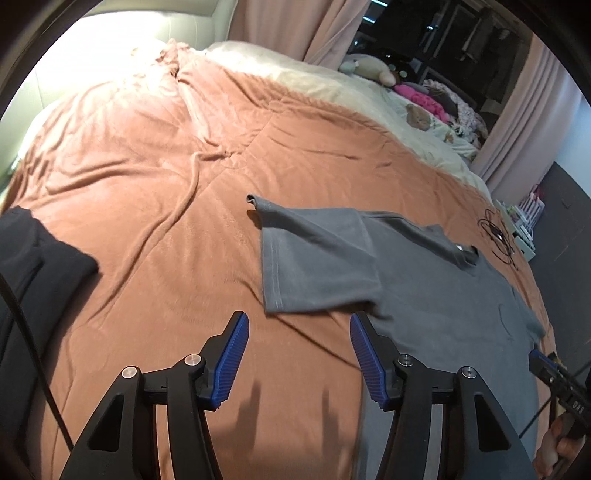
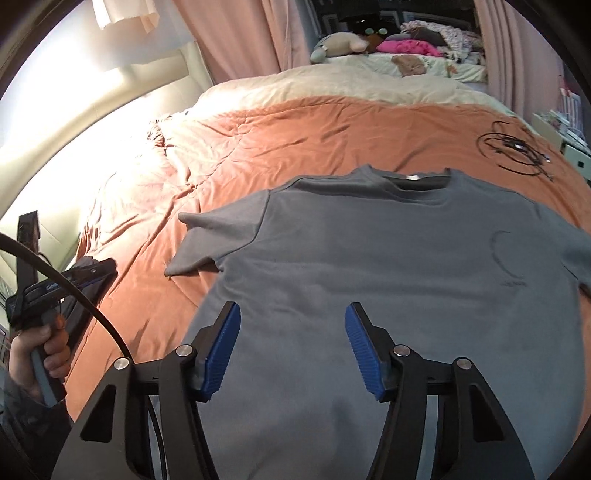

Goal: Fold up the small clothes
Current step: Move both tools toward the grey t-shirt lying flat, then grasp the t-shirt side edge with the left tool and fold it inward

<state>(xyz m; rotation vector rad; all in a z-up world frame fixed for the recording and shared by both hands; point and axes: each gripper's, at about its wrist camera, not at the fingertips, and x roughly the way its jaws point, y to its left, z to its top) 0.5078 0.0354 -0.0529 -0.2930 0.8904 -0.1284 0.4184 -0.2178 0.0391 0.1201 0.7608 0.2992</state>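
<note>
A grey T-shirt (image 2: 369,258) lies spread flat, front up, on the orange bedspread (image 2: 277,125), its collar toward the far side. In the left wrist view the grey T-shirt (image 1: 424,295) fills the right half, with one short sleeve (image 1: 314,258) stretched out to the left. My left gripper (image 1: 299,325) hovers open above the bedspread (image 1: 147,184) just short of that sleeve's hem, nothing between its blue pads. My right gripper (image 2: 291,317) hangs open over the shirt's lower body, apart from the cloth. Each view catches the other gripper at its edge, held in a hand.
A dark folded garment (image 1: 37,258) lies at the left on the bedspread. A coiled black cable (image 2: 513,151) rests near the far right of the bed. Cream bedding (image 2: 332,85), soft toys and pink curtains (image 2: 240,33) lie beyond. A black cable (image 2: 74,280) trails from the left gripper.
</note>
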